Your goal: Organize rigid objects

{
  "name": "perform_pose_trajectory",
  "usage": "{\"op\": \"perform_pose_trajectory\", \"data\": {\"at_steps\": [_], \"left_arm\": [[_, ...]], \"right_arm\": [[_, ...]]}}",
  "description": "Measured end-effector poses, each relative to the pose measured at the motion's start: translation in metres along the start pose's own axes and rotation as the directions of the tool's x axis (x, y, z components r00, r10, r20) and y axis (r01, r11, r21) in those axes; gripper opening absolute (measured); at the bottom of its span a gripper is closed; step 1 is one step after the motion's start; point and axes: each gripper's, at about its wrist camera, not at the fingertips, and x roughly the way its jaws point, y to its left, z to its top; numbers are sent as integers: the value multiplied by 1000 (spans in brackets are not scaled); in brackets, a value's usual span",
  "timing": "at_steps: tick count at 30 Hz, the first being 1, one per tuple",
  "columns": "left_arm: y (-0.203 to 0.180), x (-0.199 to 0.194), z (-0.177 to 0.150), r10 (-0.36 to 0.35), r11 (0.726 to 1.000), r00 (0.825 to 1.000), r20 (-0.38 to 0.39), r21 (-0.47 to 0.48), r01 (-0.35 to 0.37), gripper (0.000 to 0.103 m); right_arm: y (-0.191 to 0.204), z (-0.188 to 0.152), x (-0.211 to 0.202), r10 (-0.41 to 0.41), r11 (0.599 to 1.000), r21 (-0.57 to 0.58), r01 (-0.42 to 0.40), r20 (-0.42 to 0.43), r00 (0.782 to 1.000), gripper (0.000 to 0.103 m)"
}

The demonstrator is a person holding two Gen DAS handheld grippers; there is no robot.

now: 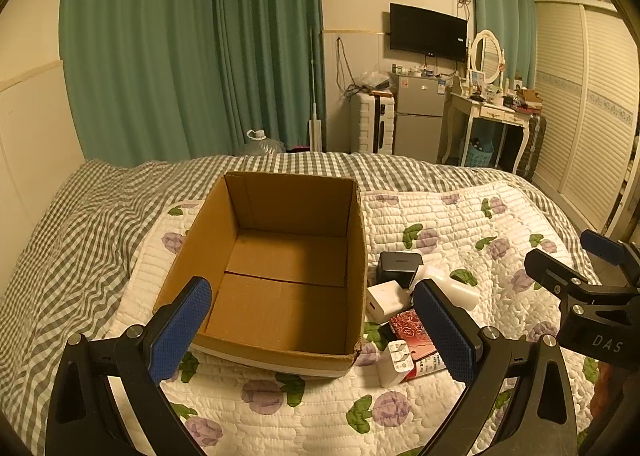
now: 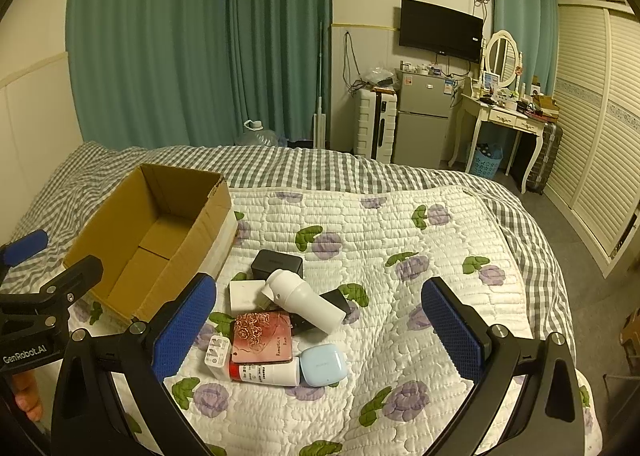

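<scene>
Box and small things on the bed
The left tool (image 1: 312, 330) and right tool (image 2: 318, 328) are wide open, holding nothing; the brown box (image 1: 280, 256) sits beside a pile of small things (image 2: 280, 320).

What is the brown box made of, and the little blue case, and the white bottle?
The box looks like plain cardboard: dull brown, with a rough torn edge. The blue case seems to be smooth hard plastic, with rounded corners and a soft shine. The white bottle looks like matte plastic too, though it could be coated metal; the pictures cannot settle that.
</scene>
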Motion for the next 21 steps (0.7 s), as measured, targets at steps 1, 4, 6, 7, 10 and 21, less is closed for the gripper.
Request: {"op": "perform_pose_trajectory", "data": {"at_steps": [1,4,6,7,10,21], "left_arm": [[0,-1,0,1,1000,1000,2,1,-1,103],[-2,-5,1,1,1000,1000,9,1,-1,103],[-3,-8,2,1,1000,1000,14,2,-1,103],[-3,-10,2,1,1000,1000,18,3,-1,103],[-5,-16,4,-2,1000,1000,29,4,2,103],[-21,-33,-5,-27,999,999,30,32,26,103]], "right_arm": [[0,0,0,2,1000,-1,-2,1,1000,103],[1,1,-2,5,1000,-1,-5,2,1000,103],[1,1,-3,3,1000,-4,-3,4,1000,103],[2,1,-5,5,1000,-6,-5,7,1000,103],[2,2,-10,14,1000,-10,-14,13,1000,103],[-12,5,-40,-11,995,-96,14,32,999,103]]}}
